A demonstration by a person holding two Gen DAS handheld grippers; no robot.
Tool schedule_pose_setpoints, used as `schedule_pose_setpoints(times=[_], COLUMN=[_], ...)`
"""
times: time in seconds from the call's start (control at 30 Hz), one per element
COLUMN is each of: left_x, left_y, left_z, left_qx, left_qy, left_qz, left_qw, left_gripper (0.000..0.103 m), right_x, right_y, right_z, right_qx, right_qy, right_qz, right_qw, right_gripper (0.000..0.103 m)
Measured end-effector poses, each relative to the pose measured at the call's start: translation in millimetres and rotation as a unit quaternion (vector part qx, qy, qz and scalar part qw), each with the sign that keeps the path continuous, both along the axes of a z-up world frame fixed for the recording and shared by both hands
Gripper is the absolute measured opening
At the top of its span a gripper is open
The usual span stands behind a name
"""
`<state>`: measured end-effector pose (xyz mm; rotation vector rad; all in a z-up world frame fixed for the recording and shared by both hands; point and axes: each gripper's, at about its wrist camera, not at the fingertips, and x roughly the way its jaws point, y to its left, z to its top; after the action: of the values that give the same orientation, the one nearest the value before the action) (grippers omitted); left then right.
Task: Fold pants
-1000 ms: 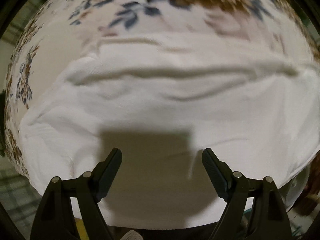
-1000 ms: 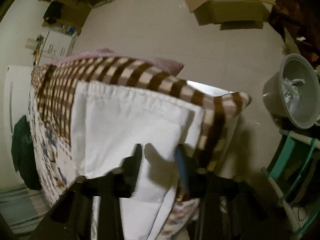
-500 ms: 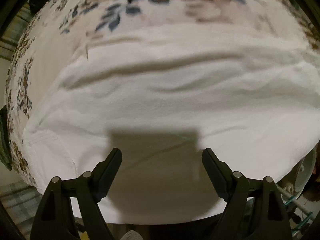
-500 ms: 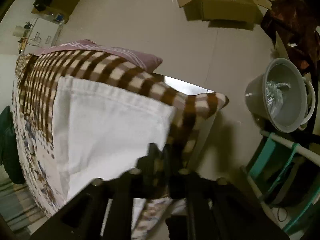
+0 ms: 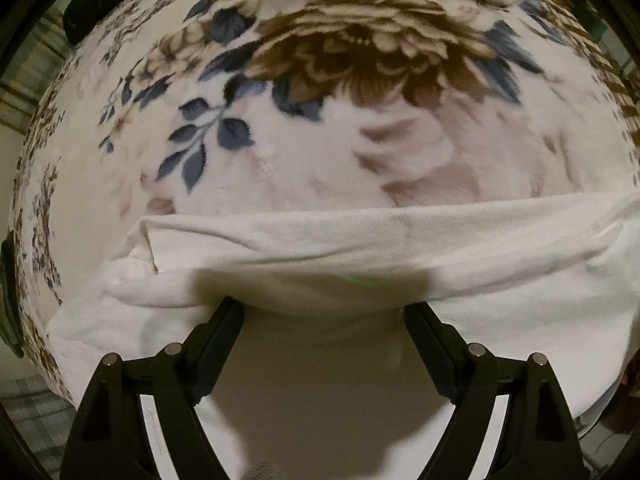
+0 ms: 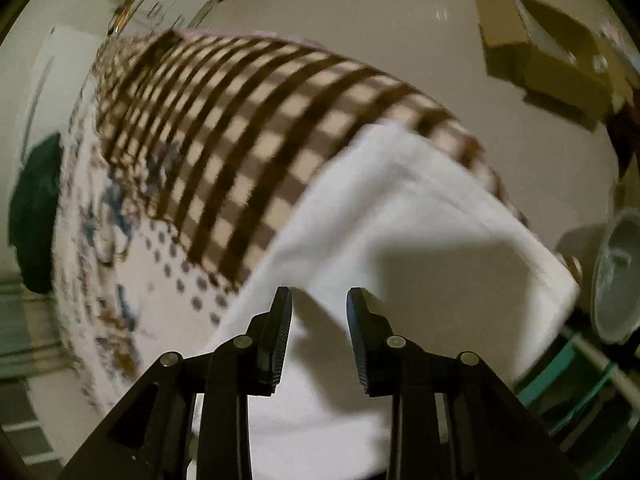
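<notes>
White pants [image 5: 360,256] lie folded on a floral blanket [image 5: 320,92]; their far folded edge runs across the left wrist view. My left gripper [image 5: 322,320] is open and empty, low over the near part of the pants, casting a shadow on them. In the right wrist view the pants [image 6: 420,220] lie over a brown checked blanket [image 6: 248,128] near the bed's corner. My right gripper [image 6: 319,304] is open partway, just above the white cloth, holding nothing.
The bed edge drops to a beige floor [image 6: 360,8]. Cardboard boxes [image 6: 552,56] lie on the floor at the far right. A grey bucket [image 6: 616,276] and a teal frame [image 6: 568,364] stand at the right. A dark green garment [image 6: 36,216] is at the left.
The left gripper moved back toward the near side, so more floral blanket shows beyond the pants' fold. The right gripper, shut half a second ago, opened and swung over the cloth.
</notes>
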<state>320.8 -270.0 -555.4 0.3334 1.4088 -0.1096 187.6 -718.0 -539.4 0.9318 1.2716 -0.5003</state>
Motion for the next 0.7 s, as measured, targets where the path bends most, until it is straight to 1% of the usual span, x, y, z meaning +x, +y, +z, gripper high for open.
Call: schedule_pose_setpoints(times=[0.03, 0.07, 0.1, 0.13, 0.2, 0.23, 0.33, 0.37, 0.43, 0.47, 0.53, 0.57, 0.63, 0.67, 0.7], left_x=[-1.8, -14.1, -17.0, -27.3, -40.9, -48.4, -67.2, -74.3, -85.2, -92.0, -101.2, -103.8, -108.0, -108.5, -108.9], left_y=[0.2, -8.3, -7.5, -5.2, -7.9, -10.5, -25.4, -29.5, -36.6, -38.4, -37.3, -36.1, -32.2, -30.7, -28.7], left_z=[1.5, 6.5, 9.7, 15.7, 30.6, 37.1, 43.1, 40.4, 26.3, 16.2, 2.2, -0.9, -1.3, -1.5, -2.4], left_qx=[0.003, 0.004, 0.003, 0.001, -0.013, -0.019, -0.039, -0.041, -0.045, -0.043, -0.043, -0.046, -0.06, -0.062, -0.066], left_qy=[0.004, 0.007, 0.01, 0.011, 0.01, 0.007, 0.009, 0.01, 0.026, 0.033, 0.047, 0.051, 0.043, 0.042, 0.042], left_qz=[-0.002, -0.001, 0.0, 0.002, -0.001, -0.006, -0.026, -0.032, -0.037, -0.034, -0.02, -0.014, 0.0, 0.002, 0.004], left_qw=[1.0, 1.0, 0.9999, 0.9999, 0.9999, 0.9998, 0.9989, 0.9986, 0.998, 0.9979, 0.9978, 0.9975, 0.9973, 0.9972, 0.9969], left_gripper=[0.084, 0.084, 0.084, 0.084, 0.084, 0.084, 0.084, 0.084, 0.084, 0.084, 0.084, 0.084, 0.085, 0.086, 0.091], right_x=[3.0, 1.2, -3.7, -12.0, -41.6, -68.8, -136.4, -158.5, -186.8, -198.2, -207.6, -210.8, -207.8, -207.7, -205.6], right_y=[-0.1, -1.6, -4.1, -7.8, -17.3, -23.1, -30.9, -32.4, -36.3, -36.1, -35.0, -35.3, -34.4, -35.6, -33.8], right_z=[-4.8, -5.5, -3.8, -0.9, 8.9, 18.3, 31.3, 29.3, 15.3, 3.2, -12.2, -26.8, -44.0, -51.5, -53.2], right_qx=[-0.002, 0.002, 0.011, 0.024, 0.048, 0.049, 0.04, 0.047, 0.078, 0.095, 0.103, 0.109, 0.109, 0.108, 0.104], right_qy=[0.006, 0.002, -0.008, -0.021, -0.041, -0.055, -0.07, -0.077, -0.098, -0.12, -0.157, -0.169, -0.176, -0.196, -0.207], right_qz=[0.001, -0.007, -0.019, -0.032, -0.067, -0.096, -0.161, -0.178, -0.194, -0.192, -0.186, -0.186, -0.189, -0.19, -0.192], right_qw=[1.0, 1.0, 1.0, 0.999, 0.996, 0.993, 0.984, 0.98, 0.973, 0.969, 0.964, 0.962, 0.96, 0.956, 0.954], right_gripper=[0.031, 0.031, 0.031, 0.031, 0.032, 0.04, 0.053, 0.055, 0.055, 0.055, 0.055, 0.055, 0.055, 0.056, 0.057])
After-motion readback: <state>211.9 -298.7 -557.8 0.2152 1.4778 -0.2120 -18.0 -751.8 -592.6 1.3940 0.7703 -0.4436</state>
